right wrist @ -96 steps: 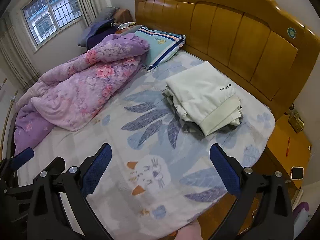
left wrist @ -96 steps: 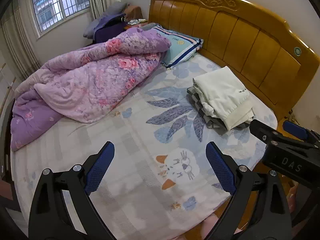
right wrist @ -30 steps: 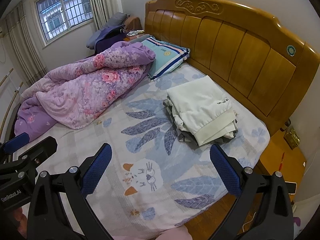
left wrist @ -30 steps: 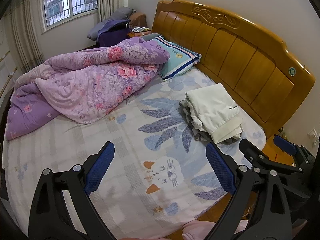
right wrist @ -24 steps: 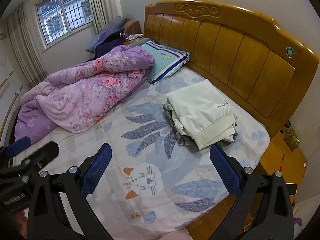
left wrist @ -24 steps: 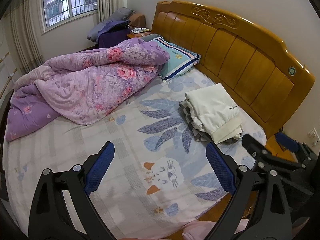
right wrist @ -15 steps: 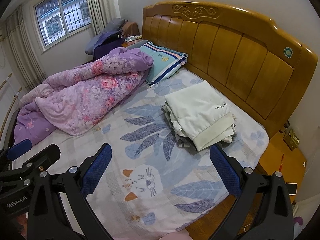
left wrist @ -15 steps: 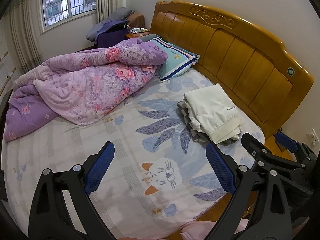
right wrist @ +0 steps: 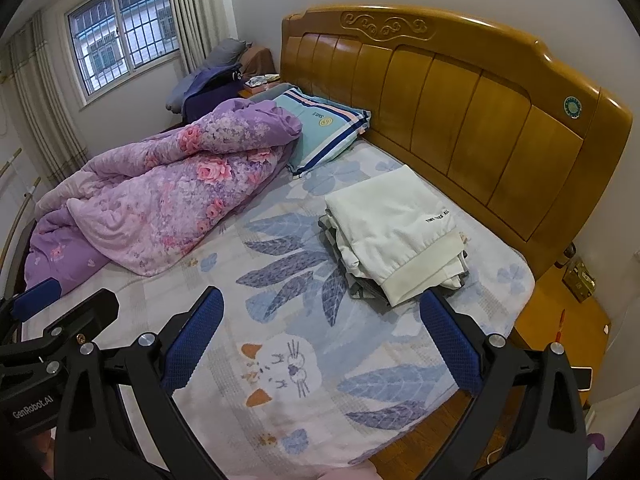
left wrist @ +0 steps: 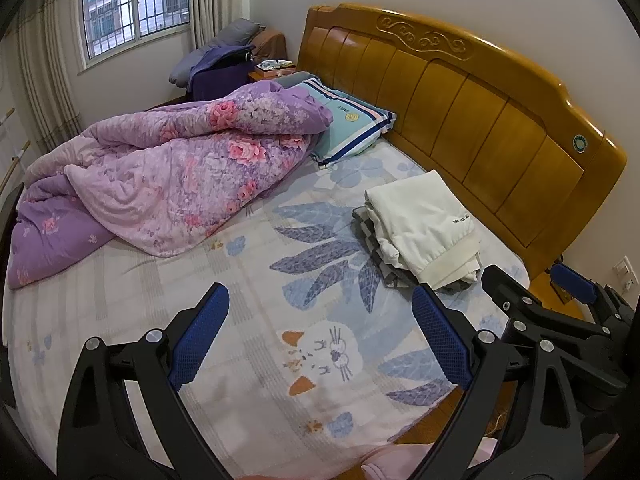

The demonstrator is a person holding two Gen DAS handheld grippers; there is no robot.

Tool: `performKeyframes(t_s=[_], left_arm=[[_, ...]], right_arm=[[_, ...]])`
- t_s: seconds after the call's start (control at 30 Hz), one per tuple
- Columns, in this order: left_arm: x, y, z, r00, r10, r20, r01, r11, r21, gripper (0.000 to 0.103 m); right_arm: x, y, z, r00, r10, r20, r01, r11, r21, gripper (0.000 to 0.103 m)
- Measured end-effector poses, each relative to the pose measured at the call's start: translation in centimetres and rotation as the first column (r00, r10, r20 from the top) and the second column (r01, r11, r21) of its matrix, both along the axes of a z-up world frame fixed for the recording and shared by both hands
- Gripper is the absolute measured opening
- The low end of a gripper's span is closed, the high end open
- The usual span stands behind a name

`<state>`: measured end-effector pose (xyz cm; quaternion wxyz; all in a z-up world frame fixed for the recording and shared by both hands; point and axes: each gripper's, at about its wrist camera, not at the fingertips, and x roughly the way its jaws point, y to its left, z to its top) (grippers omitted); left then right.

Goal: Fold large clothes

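Both hand-held grippers (left wrist: pixel 320 336) (right wrist: pixel 322 338) have pulled back, jaws apart, folded clothes (left wrist: pixel 420 228) well ahead.

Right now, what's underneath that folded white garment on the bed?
Under the white garment lies a grey checked piece and some more pale fabric, poking out at the edges. How many pieces are stacked there is hidden by the top one.

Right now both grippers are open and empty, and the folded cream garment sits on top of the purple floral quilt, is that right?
Not quite. The folded cream garment sits on a grey checked garment near the wooden headboard, apart from the purple floral quilt; the right wrist view shows it. Both grippers are open and empty.
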<state>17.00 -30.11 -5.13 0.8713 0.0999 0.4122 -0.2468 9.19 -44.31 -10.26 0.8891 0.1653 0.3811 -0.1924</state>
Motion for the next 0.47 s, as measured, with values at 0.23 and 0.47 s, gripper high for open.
performKeyframes(t_s=[0.23,0.47], left_arm=[[0.24,-0.18,0.04,1.000,-0.005,-0.006,0.004,1.000,-0.002,0.093],[0.65,-0.46,-0.01,1.000,-0.014,-0.011,0.014,1.000,-0.006,0.093]], right_arm=[[0.21,-0.27,0.02,1.000,-0.008,-0.001,0.008,1.000,-0.002,0.095],[0.50,-0.48,0.04,1.000,-0.007,-0.007,0.007,1.000,0.000,0.095]])
